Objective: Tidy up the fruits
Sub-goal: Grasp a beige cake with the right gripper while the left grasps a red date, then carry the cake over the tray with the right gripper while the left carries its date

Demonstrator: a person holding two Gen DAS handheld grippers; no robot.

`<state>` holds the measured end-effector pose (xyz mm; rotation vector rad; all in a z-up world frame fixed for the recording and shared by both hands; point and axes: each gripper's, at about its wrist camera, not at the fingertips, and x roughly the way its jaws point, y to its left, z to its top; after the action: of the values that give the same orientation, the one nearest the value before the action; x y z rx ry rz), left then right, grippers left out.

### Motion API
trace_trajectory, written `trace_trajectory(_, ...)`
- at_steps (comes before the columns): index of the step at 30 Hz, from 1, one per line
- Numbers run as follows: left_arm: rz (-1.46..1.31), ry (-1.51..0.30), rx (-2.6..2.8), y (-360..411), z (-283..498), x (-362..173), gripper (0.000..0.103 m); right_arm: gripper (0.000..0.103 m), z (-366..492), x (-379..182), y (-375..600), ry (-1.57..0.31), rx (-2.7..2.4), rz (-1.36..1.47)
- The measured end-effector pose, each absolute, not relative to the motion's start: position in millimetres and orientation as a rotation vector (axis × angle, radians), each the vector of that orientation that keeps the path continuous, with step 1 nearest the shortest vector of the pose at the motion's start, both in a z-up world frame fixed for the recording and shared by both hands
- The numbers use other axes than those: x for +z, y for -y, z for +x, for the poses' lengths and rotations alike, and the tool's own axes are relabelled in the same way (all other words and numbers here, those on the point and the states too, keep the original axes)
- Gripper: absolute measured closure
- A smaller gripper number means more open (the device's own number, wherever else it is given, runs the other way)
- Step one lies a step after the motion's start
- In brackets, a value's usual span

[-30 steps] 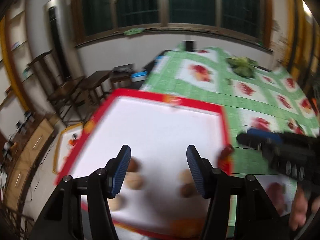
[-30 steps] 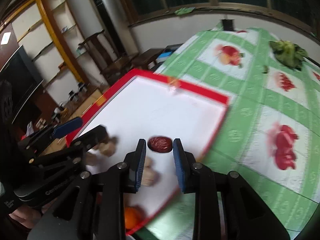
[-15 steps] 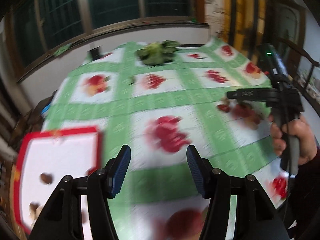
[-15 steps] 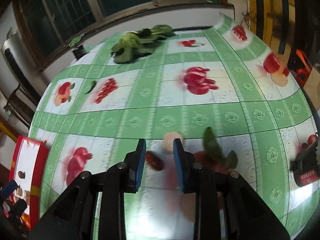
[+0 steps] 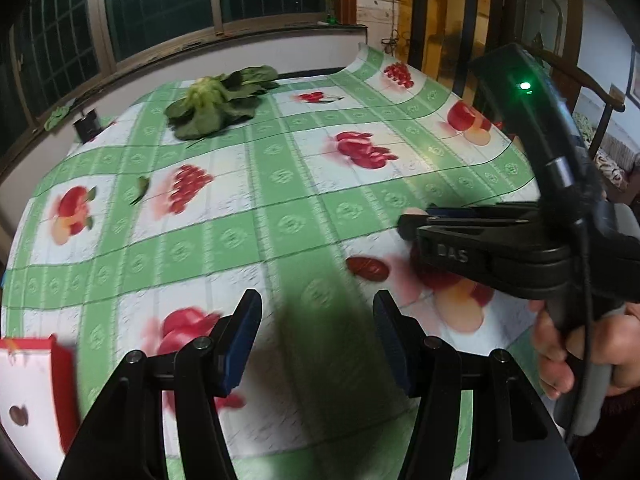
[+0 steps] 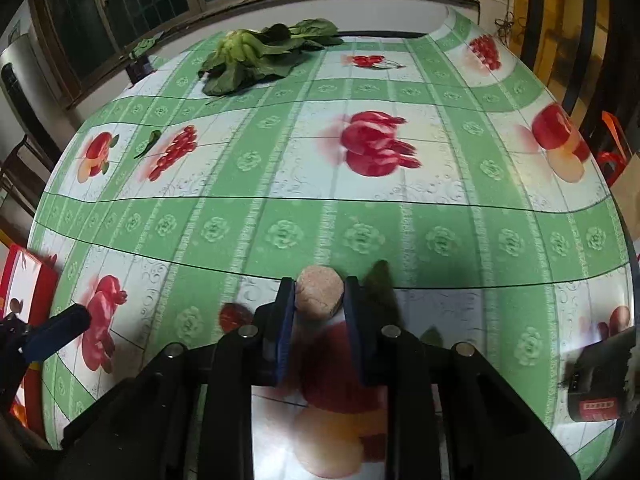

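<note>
The right tongs (image 6: 320,300) are clamped on a round, pale pinkish-tan fruit with a rough skin (image 6: 319,294); their blue pads have just been closing and now press its two sides. The fruit sits at the fingertips just above the counter (image 6: 360,216), which is covered by a green-and-white checked plastic cloth printed with red fruit, near the counter's right part toward its near edge. In the left wrist view those same tongs come in from the right, held by a hand (image 5: 576,344) on a grey grip.

A dark red, oval, glossy date-like fruit (image 5: 367,267) lies on the cloth just beside the right tongs, on their left.

The left tongs (image 5: 316,320) stand apart with nothing between their pads, hovering over the cloth near the near edge.

A red-rimmed white tray (image 5: 64,364) rests at the counter's left edge, with a small brown fruit (image 5: 18,416) on it. A bunch of green leafy vegetables (image 6: 260,56) lies at the far edge.
</note>
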<state>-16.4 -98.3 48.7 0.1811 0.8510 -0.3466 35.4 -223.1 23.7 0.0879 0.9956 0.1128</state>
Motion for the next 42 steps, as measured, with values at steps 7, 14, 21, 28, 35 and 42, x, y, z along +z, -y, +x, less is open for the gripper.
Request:
trace_trajectory(7,0.152,-0.882,-0.359,130,5,35,0.045,0.077,36,25,256,-1.025,0.084,0.203)
trace_trajectory(14,0.125,-0.892,-0.323,131,16,18,0.066,0.077,35,26,258,-1.036,0.092,0.226)
trace_trajectory(21,0.097,-0.901,-0.335,110,12,18,0.076,0.077,34,25,254,-1.04,0.12,0.242)
trace_trajectory(28,0.063,-0.882,-0.28,65,-15,28,0.077,0.077,28,25,233,-1.029,0.214,0.222)
trace_trajectory(35,0.041,-0.836,-0.185,8,-57,45,0.077,0.077,15,31,202,-0.966,0.286,0.19)
trace_trajectory(42,0.026,-0.738,-0.028,-60,-91,72,0.077,0.077,-24,48,143,-0.856,0.366,0.188)
